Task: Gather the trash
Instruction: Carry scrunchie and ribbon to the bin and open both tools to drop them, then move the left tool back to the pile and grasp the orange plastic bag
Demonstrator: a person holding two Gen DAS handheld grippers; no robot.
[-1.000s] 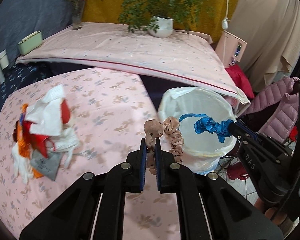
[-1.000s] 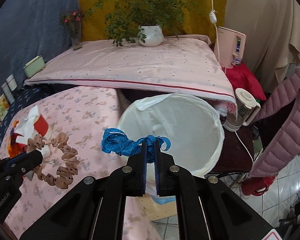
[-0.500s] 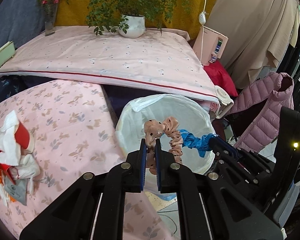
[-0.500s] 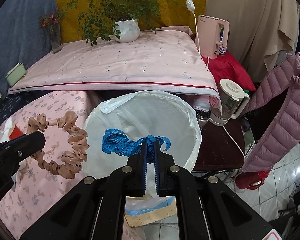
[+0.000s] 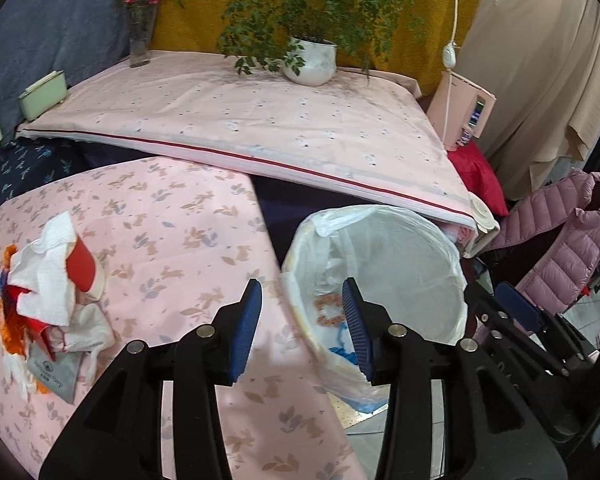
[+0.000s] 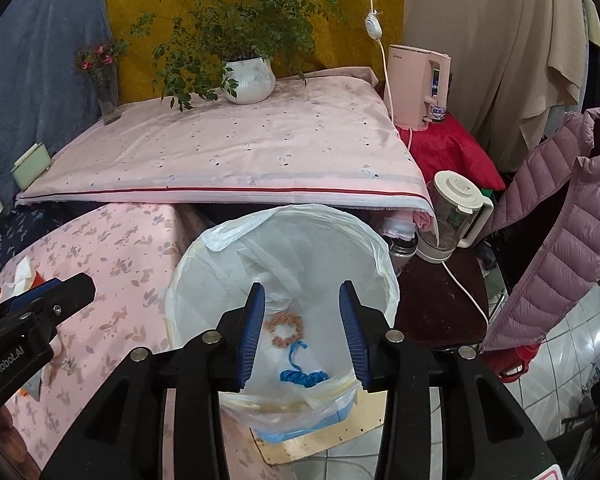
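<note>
Left gripper (image 5: 302, 320): jaws wide apart, holding nothing. Right gripper (image 6: 302, 328): jaws wide apart, holding nothing, above the lined bin (image 6: 380, 240). Inside lay 1 tan scrunchie (image 6: 283, 330) and 1 blue tape (image 6: 302, 376). Trash pile (image 5: 48, 300) sat on the surface (image 5: 172, 216) at 9 o'clock. Advised: swing the left gripper to the pile and pinch a loose tissue edge.
</note>
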